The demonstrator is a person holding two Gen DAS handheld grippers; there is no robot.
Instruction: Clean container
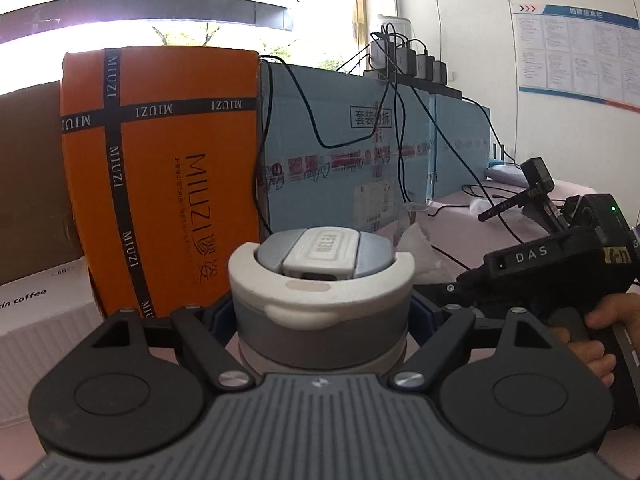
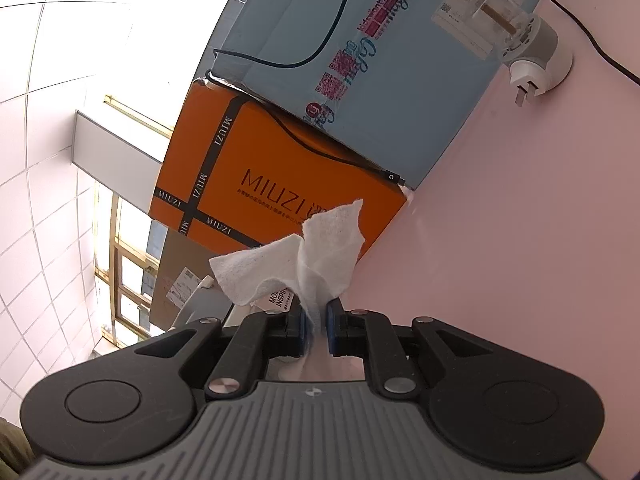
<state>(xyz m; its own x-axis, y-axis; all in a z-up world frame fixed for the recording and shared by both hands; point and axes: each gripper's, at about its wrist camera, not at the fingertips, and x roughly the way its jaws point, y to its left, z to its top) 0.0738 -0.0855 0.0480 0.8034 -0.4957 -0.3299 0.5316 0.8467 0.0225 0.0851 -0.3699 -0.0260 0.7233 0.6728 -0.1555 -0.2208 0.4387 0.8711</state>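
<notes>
A round grey and white container [image 1: 320,304] with a flip lid [image 1: 320,256] fills the middle of the left wrist view, upright. My left gripper [image 1: 322,314] is shut on its body, a blue pad [image 1: 421,312] pressing each side. In the right wrist view my right gripper [image 2: 316,320] is shut on a crumpled white tissue [image 2: 304,256], which sticks out past the fingertips. The left wrist view also shows the black right gripper body [image 1: 552,260], held by a hand [image 1: 592,352], just right of the container. The tissue [image 1: 416,242] shows faintly beside the lid.
An orange MIUZI box [image 1: 160,176] and a long pale blue carton [image 1: 340,152] stand close behind on the pink table [image 2: 520,240]. Black cables hang over them from chargers [image 1: 408,60]. A white plug adapter [image 2: 536,64] lies on the table. A white coffee box [image 1: 40,312] sits at the left.
</notes>
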